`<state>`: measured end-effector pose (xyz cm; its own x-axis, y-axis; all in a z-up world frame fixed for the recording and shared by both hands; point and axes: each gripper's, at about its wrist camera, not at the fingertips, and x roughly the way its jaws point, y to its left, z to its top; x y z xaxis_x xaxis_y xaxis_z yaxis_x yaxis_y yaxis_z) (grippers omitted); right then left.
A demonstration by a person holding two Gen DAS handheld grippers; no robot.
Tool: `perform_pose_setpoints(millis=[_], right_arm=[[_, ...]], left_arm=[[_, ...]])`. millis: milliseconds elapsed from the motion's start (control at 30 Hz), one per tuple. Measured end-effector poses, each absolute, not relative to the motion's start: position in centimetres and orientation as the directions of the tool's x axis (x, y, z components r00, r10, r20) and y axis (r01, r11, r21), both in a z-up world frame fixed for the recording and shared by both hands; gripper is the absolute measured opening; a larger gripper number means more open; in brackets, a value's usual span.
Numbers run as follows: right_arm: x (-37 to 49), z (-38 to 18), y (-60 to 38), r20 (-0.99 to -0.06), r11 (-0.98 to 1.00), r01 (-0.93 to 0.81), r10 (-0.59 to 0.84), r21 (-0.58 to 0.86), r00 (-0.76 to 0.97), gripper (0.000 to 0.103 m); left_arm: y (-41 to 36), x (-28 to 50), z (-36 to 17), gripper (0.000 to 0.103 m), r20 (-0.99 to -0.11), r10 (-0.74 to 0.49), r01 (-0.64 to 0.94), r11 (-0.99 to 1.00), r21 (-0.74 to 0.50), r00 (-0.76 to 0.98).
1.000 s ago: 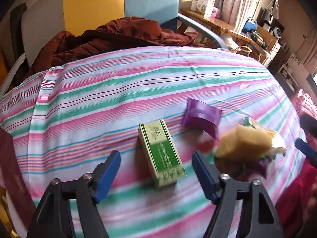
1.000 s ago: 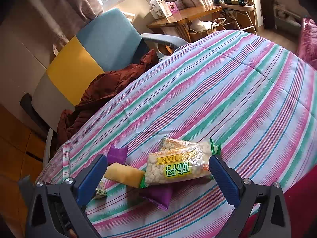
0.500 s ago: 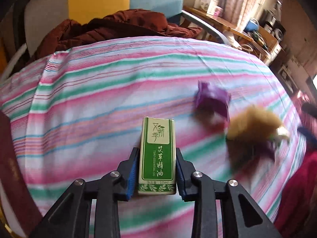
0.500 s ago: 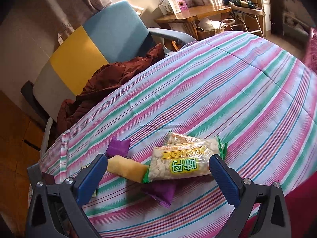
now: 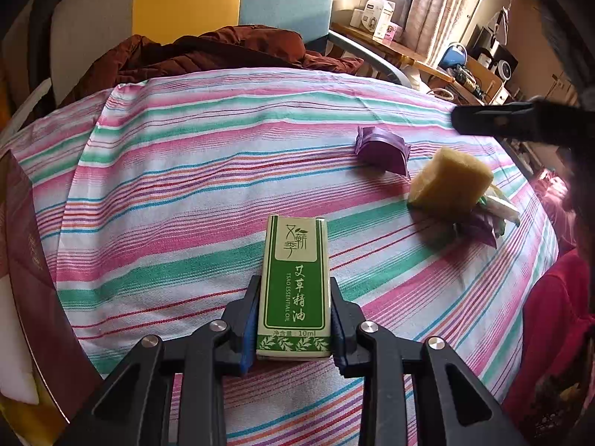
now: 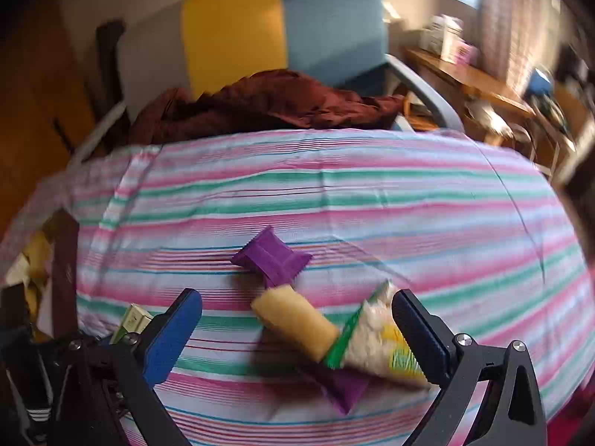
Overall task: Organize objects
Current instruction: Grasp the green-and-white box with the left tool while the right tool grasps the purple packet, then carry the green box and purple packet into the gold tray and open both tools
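Note:
My left gripper is shut on a green and white essential oil box, its blue pads pressed on the box's long sides over the striped tablecloth. Further right lie a purple wrapper and a yellow sponge on a small heap of packets. In the right wrist view my right gripper stands open over that heap: the yellow sponge, a rice-snack packet, another purple packet beneath and the purple wrapper beyond. The green box peeks out at the left.
A chair with grey, yellow and blue panels stands behind the table, a dark red jacket draped on it. A wooden desk with boxes is at the far right. A dark red booklet lies at the table's left edge.
My left gripper closed on the green box and now holds it. My right gripper rolled and swung, so the heap now lies between its open fingers at a new angle.

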<state>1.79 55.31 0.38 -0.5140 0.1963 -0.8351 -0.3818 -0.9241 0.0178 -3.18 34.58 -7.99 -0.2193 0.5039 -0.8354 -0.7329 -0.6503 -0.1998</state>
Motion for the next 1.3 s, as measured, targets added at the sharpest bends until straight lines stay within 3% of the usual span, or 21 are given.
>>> perform_pose_setpoints(millis=[233,433,500,567,800,1033,1300], right_arm=[[-4.4,-2.1,54.0,-0.909,-0.97,-0.085,0.243,-0.228,-0.338,0.083],[-7.8,-5.4,54.4,-0.952,-0.969,0.03,0.235,-0.245,-0.198,0.082],[-8.6,-6.4,54.6,-0.957,-0.97,0.038,0.231,-0.241,-0.177,0.077],[-9.2,-7.6,54.8,-0.959,-0.968,0.036,0.242,-0.249,-0.145,0.035],[-6.9,-4.2,54.5,-0.945,-0.984,-0.048,0.18,-0.174,-0.274,0.035],[-3.6,1.9,50.6,-0.875,-0.992,-0.096,0.116,-0.08,-0.471,0.035],[-2.5,4.2,41.1,-0.806,-0.998,0.023,-0.064,0.062,-0.588,0.034]], left_arm=[[33.8,-3.7,-8.2,0.032,-0.82,0.543,-0.712,-0.647,-0.273,-0.179],[33.8,-4.1,-8.3,0.032,-0.811,0.563,-0.702,-0.644,-0.305,-0.163],[33.9,-4.0,-8.3,0.032,-0.812,0.558,-0.709,-0.642,-0.292,-0.171],[33.9,-3.8,-8.2,0.031,-0.811,0.557,-0.716,-0.639,-0.28,-0.179],[33.2,-3.3,-7.4,0.031,-0.804,0.56,-0.721,-0.64,-0.267,-0.199],[28.4,-2.4,-2.2,0.031,-0.734,0.621,-0.7,-0.653,-0.29,-0.275],[18.3,-4.1,1.8,0.031,-0.683,0.57,-0.562,-0.78,-0.275,-0.457]])
